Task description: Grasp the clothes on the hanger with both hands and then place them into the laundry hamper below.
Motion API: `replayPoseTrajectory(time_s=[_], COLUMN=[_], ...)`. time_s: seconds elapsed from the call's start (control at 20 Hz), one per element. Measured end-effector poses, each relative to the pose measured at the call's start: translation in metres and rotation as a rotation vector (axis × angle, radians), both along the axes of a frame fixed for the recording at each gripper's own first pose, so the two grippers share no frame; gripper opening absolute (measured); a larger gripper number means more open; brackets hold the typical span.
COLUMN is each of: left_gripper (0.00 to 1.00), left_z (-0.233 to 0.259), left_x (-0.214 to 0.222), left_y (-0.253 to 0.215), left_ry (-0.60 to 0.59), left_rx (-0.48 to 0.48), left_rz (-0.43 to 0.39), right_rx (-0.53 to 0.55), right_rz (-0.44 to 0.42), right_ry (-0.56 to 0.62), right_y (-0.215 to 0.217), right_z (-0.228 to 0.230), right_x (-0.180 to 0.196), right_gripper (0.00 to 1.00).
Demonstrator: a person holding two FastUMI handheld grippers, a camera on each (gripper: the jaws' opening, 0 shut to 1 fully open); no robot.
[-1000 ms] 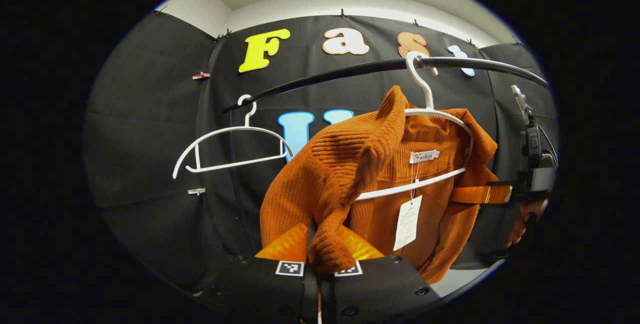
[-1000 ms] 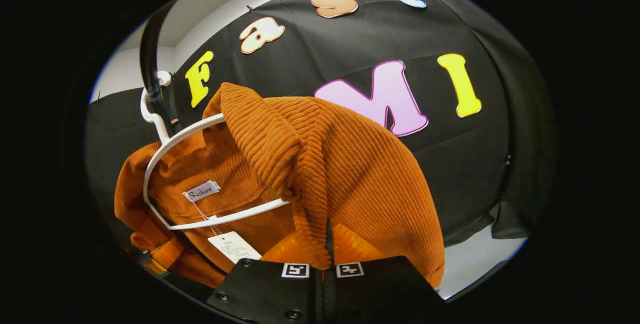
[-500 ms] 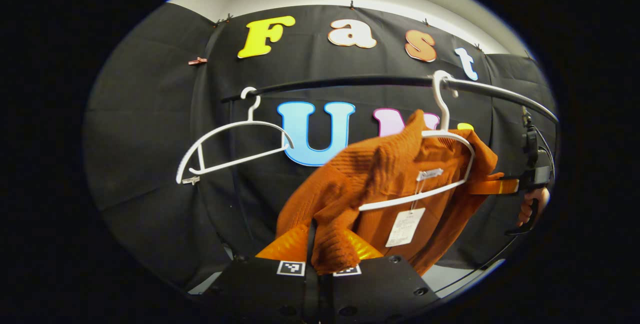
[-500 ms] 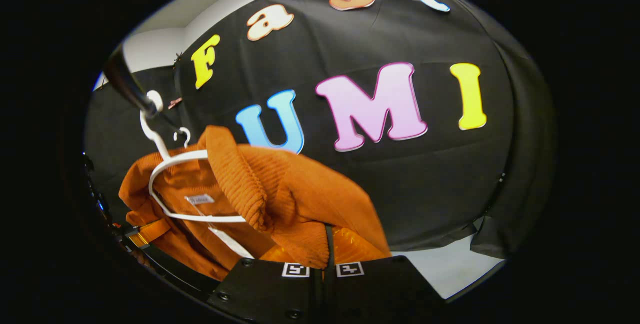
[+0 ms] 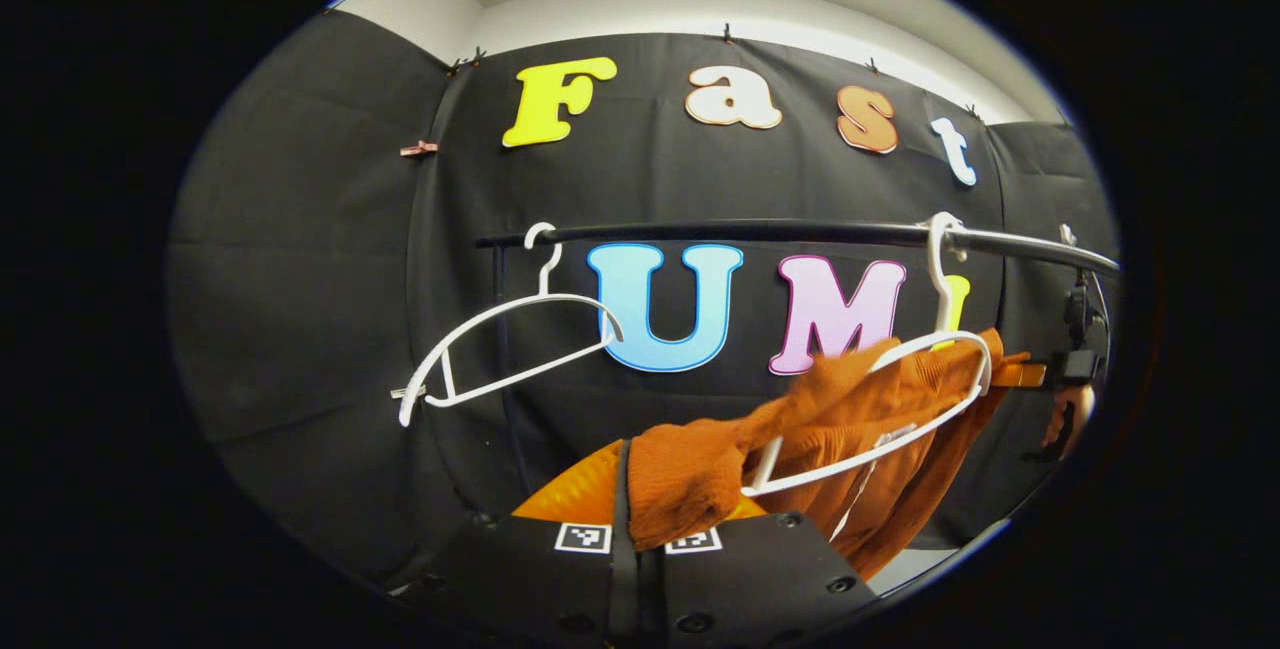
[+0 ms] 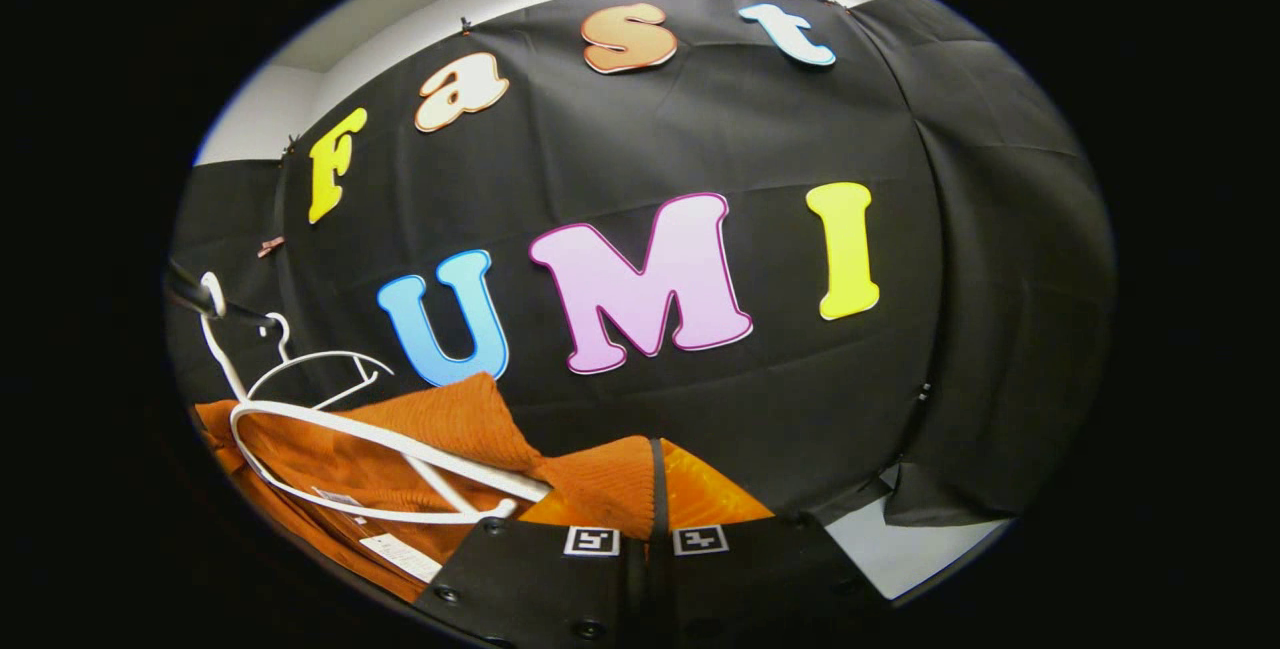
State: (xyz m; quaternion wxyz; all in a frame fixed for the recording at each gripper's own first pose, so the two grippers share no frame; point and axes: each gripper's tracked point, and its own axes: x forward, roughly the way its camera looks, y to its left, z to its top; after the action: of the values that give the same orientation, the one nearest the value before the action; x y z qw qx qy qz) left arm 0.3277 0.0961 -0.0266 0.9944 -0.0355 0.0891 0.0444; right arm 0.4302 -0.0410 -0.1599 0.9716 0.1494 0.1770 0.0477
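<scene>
Orange sweater (image 5: 870,429) stretched sideways, both grippers clamped

Open room between empty hanger (image 5: 500,349) and loaded hanger (image 5: 880,409); blocked above by rail (image 5: 760,229), behind by wall cloth (image 5: 300,279).

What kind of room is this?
Probably a small booth set up for practising laundry chores: black cloth walls, a clothes rail with white hangers, and an orange sweater.
</scene>
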Motion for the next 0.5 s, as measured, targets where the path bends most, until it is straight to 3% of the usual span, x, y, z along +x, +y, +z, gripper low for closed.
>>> replayPoseTrajectory(time_s=[0.2,0.5], left_gripper=[0.07,0.07], left_z=[-0.036,-0.093], left_x=[-0.006,-0.029], left_y=[0.003,0.007], left_ry=[0.067,0.166], left_rx=[0.009,-0.009], left_rz=[0.009,0.025], right_rx=[-0.045,-0.015], right_rz=[0.025,0.087], right_ry=[0.063,0.156], right_y=[0.006,0.027], right_z=[-0.042,-0.092], right_x=[-0.015,-0.056], right_gripper=[0.05,0.05])
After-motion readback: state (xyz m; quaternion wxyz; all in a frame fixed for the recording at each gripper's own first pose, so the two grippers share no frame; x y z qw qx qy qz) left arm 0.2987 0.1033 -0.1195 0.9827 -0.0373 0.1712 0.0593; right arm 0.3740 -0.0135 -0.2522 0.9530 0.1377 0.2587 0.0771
